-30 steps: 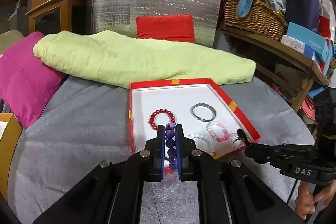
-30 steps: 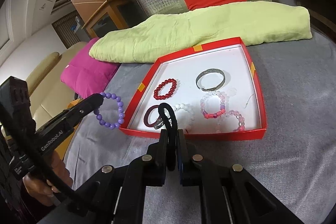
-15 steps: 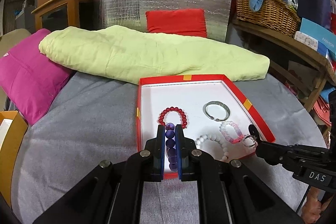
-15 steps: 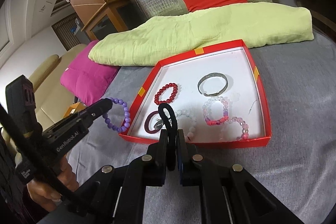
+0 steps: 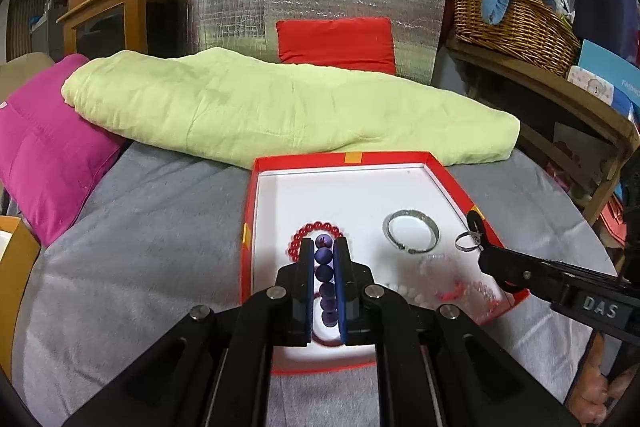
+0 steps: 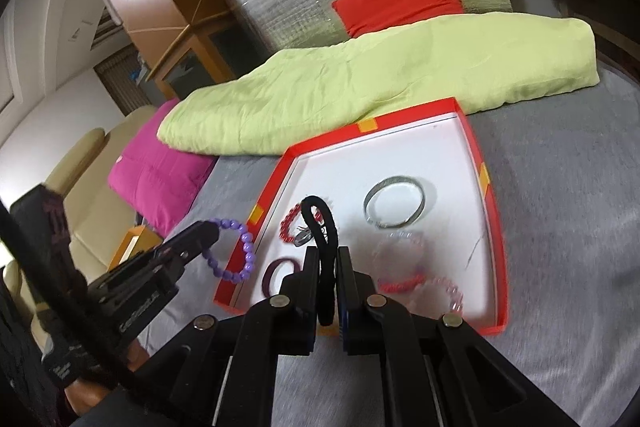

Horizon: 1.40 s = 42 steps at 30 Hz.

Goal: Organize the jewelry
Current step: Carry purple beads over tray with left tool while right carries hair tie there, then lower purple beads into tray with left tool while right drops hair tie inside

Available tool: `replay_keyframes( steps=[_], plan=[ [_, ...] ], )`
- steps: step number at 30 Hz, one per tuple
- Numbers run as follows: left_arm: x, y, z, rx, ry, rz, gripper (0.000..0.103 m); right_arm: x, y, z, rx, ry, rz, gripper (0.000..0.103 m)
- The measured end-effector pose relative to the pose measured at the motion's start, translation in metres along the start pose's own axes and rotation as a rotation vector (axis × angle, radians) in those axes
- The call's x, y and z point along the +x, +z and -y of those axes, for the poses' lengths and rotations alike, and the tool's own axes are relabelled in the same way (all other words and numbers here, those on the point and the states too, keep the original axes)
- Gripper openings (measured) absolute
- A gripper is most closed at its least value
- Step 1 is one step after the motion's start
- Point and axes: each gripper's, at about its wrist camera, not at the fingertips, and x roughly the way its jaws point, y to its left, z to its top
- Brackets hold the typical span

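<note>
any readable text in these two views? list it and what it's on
"DAS" – raised letters on the right tool body, seen in the left wrist view.
Lettering along the side of the left tool, seen in the right wrist view – blurred, unreadable.
Blue box on the shelf – partial print cut at the frame edge, too small to read.
Red tray – orange tape patches only, no text.

Now over the red box (image 5: 448, 173) with the left gripper (image 5: 324, 259), purple beads (image 5: 325, 273) pinched above the red bracelet (image 5: 316, 227) instead of short of the near rim. Up and forward with the right gripper (image 6: 329, 267) too, black band (image 6: 316, 211) and small ring (image 5: 466, 242) lifted clear of the box floor, hanging above the right wall.
</note>
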Motion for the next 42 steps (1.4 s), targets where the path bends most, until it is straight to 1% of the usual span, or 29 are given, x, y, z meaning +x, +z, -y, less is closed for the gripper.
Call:
replay_keyframes(
  steps=[5,8,11,15,18,22,25,30,37,42],
  plan=[
    [0.013,0.008,0.001,-0.011,-0.008,-0.001,0.010,0.011,0.012,0.014,0.048,-0.020,0.003,0.008],
    [0.024,0.015,0.001,-0.016,0.004,-0.009,0.010,0.017,0.025,0.019,0.064,-0.028,0.021,0.008],
    [0.037,0.027,0.008,0.021,0.033,-0.017,0.010,0.023,0.038,0.025,0.081,-0.029,0.037,0.008],
    [0.055,0.040,0.014,0.038,0.041,-0.024,0.010,0.033,0.057,0.032,0.095,-0.034,0.049,0.008],
    [0.070,0.049,0.018,0.065,0.072,-0.041,0.010,0.041,0.068,0.035,0.100,-0.032,0.050,0.008],
    [0.087,0.058,0.020,0.069,0.091,-0.058,0.010,0.055,0.080,0.041,0.114,-0.033,0.036,0.009],
    [0.099,0.061,0.023,0.084,0.095,-0.063,0.010,0.066,0.084,0.045,0.124,-0.030,0.026,0.008],
    [0.117,0.061,0.028,0.110,0.106,-0.081,0.010,0.083,0.088,0.051,0.128,-0.049,0.006,0.009],
    [0.134,0.061,0.024,0.091,0.097,-0.114,0.010,0.104,0.087,0.060,0.141,-0.072,-0.031,0.009],
    [0.141,0.063,0.023,0.075,0.074,-0.142,0.010,0.112,0.085,0.069,0.161,-0.075,-0.053,0.009]
  ],
)
